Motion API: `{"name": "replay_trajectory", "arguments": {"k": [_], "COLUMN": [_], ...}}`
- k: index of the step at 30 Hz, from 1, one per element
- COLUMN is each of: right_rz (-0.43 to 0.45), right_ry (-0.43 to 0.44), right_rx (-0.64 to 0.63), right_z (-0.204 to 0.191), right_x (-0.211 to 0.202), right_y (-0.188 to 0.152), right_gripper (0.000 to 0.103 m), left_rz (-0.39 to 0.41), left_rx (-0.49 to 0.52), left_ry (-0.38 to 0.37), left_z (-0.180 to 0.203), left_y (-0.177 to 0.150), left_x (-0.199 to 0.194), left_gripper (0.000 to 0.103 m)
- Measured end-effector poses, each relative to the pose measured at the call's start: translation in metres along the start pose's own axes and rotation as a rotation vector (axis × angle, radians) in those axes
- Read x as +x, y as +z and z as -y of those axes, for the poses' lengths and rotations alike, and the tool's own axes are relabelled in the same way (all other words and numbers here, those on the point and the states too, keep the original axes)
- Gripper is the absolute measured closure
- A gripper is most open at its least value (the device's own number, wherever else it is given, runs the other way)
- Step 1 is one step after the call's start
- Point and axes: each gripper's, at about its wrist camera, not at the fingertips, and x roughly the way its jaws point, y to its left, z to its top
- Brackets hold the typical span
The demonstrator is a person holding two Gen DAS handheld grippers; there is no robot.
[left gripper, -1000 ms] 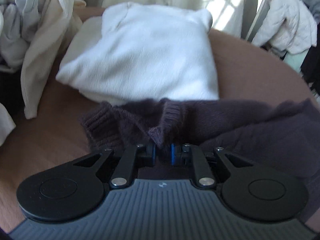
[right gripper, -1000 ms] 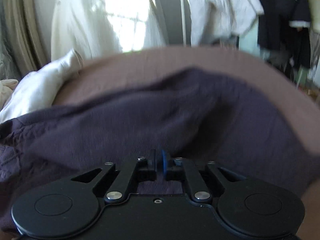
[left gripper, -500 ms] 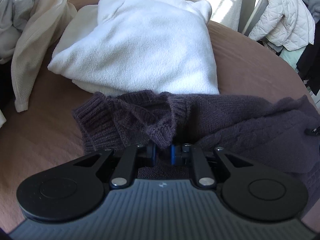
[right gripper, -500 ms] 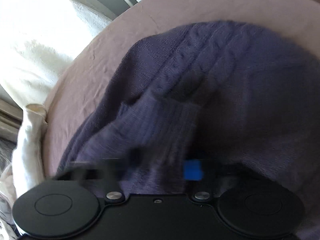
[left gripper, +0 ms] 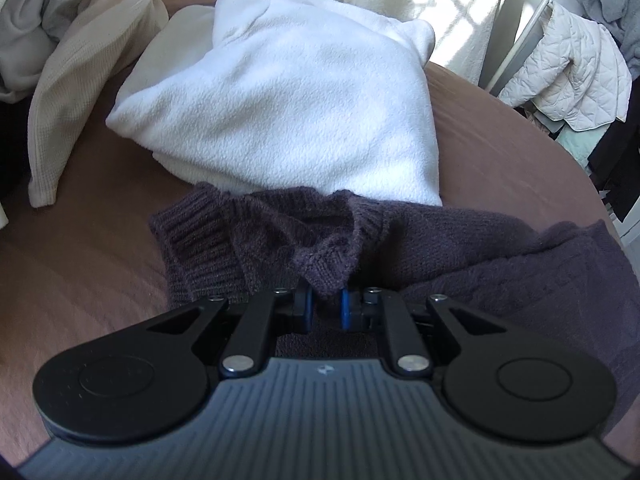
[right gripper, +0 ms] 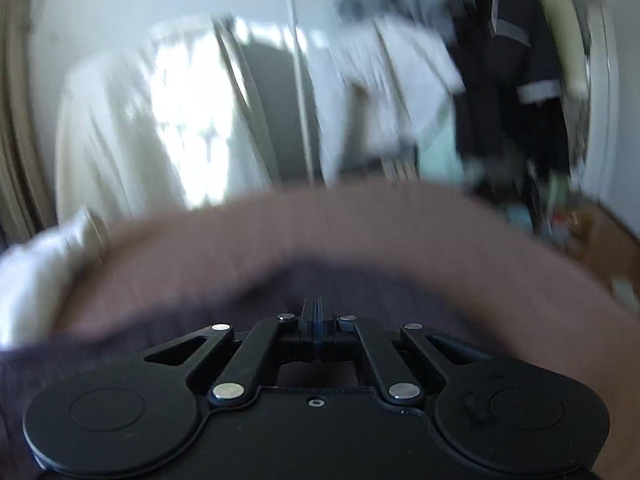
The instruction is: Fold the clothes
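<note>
Your left gripper point(left gripper: 325, 309) sits at the bottom centre of the left wrist view, its two blue pads drawn close with a peak of dark purple knit pinched between them. That knit belongs to the purple sweater point(left gripper: 460, 248), which fills the lower middle and lower right of the frame and lies on the round brown table point(left gripper: 100, 248). The ribbed hem or cuff bunches to the left of your fingers; the bulk of the garment runs away toward the right edge, so its long axis lies left to right across the frame.

Just beyond the sweater, touching its far edge, a folded white fleece point(left gripper: 288, 92) rests in the upper middle. A cream waffle-knit garment point(left gripper: 80, 80) hangs down the upper left, and a quilted white jacket point(left gripper: 568, 68) hangs at the upper right, off the table.

Your right gripper point(right gripper: 317, 322) appears at the bottom centre of a badly blurred right wrist view. Its jaws are pressed together with nothing visible between them. The sweater point(right gripper: 360, 284) shows as a dark band directly ahead and below.

Judging by this, the left gripper alone has the cloth, and the loose length lies on the right gripper's side.
</note>
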Motion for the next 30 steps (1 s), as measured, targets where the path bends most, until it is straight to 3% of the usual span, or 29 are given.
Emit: {"name": "replay_trajectory", "arguments": {"k": [4,6,7,8,13,16,23,24,26,28,30], "right_rz": [-0.099,-0.123,-0.139,-0.171,-0.441,-0.511,-0.528,-0.489,-0.407,-0.308,-0.187], "right_ry": [0.038,0.080,0.105,0.124,0.139,0.142,0.013,0.022,0.038,0.069,0.107], "right_rx": [0.060,0.085,0.098,0.114,0.263,0.311,0.148,0.108,0.043,0.040,0.007], "right_z": [0.004,-0.004,-0.010,-0.017,-0.051,-0.073,-0.128,-0.130,-0.133,-0.131,-0.132], "right_x": [0.012,0.016,0.022,0.032,0.097,0.124,0.168,0.169,0.165,0.147,0.120], "right_y": [-0.007,0.000,0.006,0.014,0.039,0.041,0.021,0.015,0.007,0.010,0.017], "right_gripper": [0.090,0.071,0.051,0.040,0.035,0.035,0.035,0.043,0.079,0.088,0.089], "left_rz": [-0.013,-0.016,-0.018,-0.021,-0.042,-0.045,-0.049,-0.049,-0.051,-0.050,-0.043], "left_rx": [0.006,0.010,0.010,0.011,-0.002,0.005,0.020,0.020,0.017,0.016,0.006], "left_ry": [0.009,0.013,0.014,0.015,0.014,0.015,0.015,0.012,0.002,-0.007,-0.025], "left_z": [0.003,0.005,0.005,0.005,0.003,0.004,0.006,0.006,0.005,0.004,0.002], "left_y": [0.000,-0.001,-0.001,0.000,0.001,0.001,0.001,0.001,0.000,0.000,0.000], "left_x": [0.003,0.005,0.005,0.006,0.011,0.013,0.017,0.018,0.019,0.019,0.018], "left_gripper": [0.091,0.091,0.091,0.091,0.090,0.090,0.090,0.090,0.090,0.090,0.090]}}
